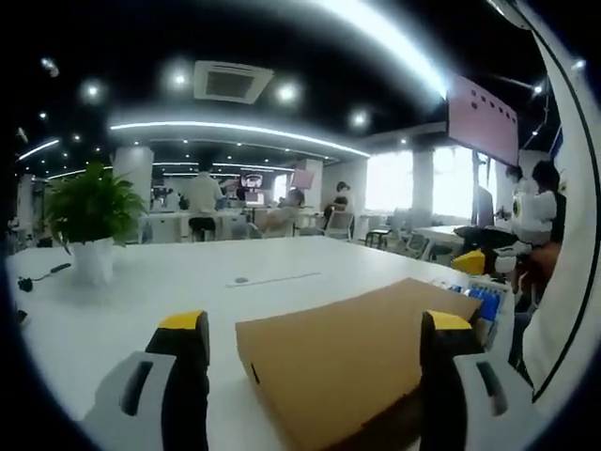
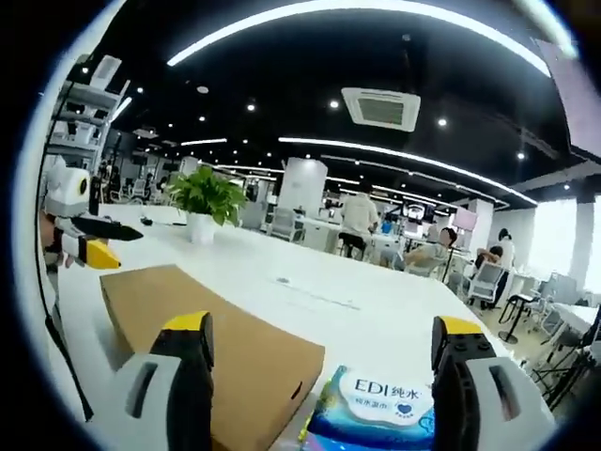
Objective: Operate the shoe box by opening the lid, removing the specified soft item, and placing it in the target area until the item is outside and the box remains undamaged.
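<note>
- Shoe box (image 1: pixel 352 362): brown cardboard, lid shut, flat on white table (image 1: pixel 141 301); dead ahead of left gripper (image 1: pixel 317 343), between and just beyond its jaws, long axis running from near-left up to far-right.
- Left gripper: jaws wide apart, yellow-tipped, clamped on nothing; near edge and small side notch of box just in front, no contact visible.
- Right gripper (image 2: pixel 319 348): jaws also spread, holding nothing; same shoe box (image 2: pixel 202 334) lying left of centre, partly behind left jaw, long axis receding toward far-left.
- Water pack (image 2: pixel 376 409) with blue "EDI" label between right jaws, just beside box's near corner; touching or not, cannot tell.
- Other gripper (image 2: pixel 80 240) visible at far-left of right gripper view, near box's far end.
- Judgement: left gripper squarer on the box, likely better placed for lid edge; right one needs a swing leftward first.
- Soft item: presumably inside, hidden by shut lid; task at start, lid not yet lifted.
- Potted plant (image 1: pixel 89 221) well apart on far table side, out of the way.
</note>
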A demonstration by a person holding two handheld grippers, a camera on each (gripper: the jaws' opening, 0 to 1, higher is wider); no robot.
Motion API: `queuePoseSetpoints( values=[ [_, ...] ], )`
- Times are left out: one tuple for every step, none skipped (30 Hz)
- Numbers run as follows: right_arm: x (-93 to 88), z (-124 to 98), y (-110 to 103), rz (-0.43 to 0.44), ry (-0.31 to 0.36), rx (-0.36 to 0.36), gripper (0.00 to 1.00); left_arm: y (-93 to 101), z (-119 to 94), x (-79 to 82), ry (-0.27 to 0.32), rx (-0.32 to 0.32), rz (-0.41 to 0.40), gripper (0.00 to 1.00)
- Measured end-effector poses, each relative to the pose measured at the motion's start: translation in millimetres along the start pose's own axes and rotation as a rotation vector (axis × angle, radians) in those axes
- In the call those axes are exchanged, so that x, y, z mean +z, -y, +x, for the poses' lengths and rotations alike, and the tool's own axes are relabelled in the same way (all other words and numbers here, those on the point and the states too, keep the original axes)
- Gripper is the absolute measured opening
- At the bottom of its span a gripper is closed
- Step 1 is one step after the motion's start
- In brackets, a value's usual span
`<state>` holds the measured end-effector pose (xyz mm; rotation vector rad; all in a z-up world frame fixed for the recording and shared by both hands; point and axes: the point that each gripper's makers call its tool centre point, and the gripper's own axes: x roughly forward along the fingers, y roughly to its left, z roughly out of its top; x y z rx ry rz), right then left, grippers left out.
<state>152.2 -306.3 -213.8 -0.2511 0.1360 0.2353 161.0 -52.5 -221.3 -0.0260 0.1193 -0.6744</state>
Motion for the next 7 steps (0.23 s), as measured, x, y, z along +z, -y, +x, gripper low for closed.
queuePoseSetpoints(
  values=[
    [3.2, 0.0, -0.6, 0.003, 0.023, 0.001, 1.00, 1.6, -0.3, 2.2, 0.013, -0.009, -0.008, 0.92],
    [6.0, -1.9, -1.4, -0.010, 0.041, 0.002, 1.00, 2.2, -0.7, 4.7, 0.029, -0.011, -0.008, 0.91],
    [9.1, -3.0, -0.8, -0.032, 0.055, -0.003, 1.00, 3.1, -0.3, 6.8, 0.035, -0.010, 0.002, 0.90],
    [9.0, -3.4, -0.9, -0.030, 0.051, -0.002, 1.00, 3.5, -0.1, 7.6, 0.037, -0.011, 0.006, 0.90],
    [9.1, -3.3, -0.4, -0.021, 0.048, 0.001, 1.00, 4.5, 0.6, 8.2, 0.036, -0.011, 0.005, 0.90],
    [10.2, -3.3, 0.0, -0.017, 0.051, 0.001, 1.00, 4.6, 1.0, 7.4, 0.030, -0.008, 0.003, 0.90],
    [10.8, -3.6, 0.6, -0.010, 0.051, 0.000, 1.00, 4.4, 1.1, 5.9, 0.024, -0.006, 0.000, 0.90]
  ],
)
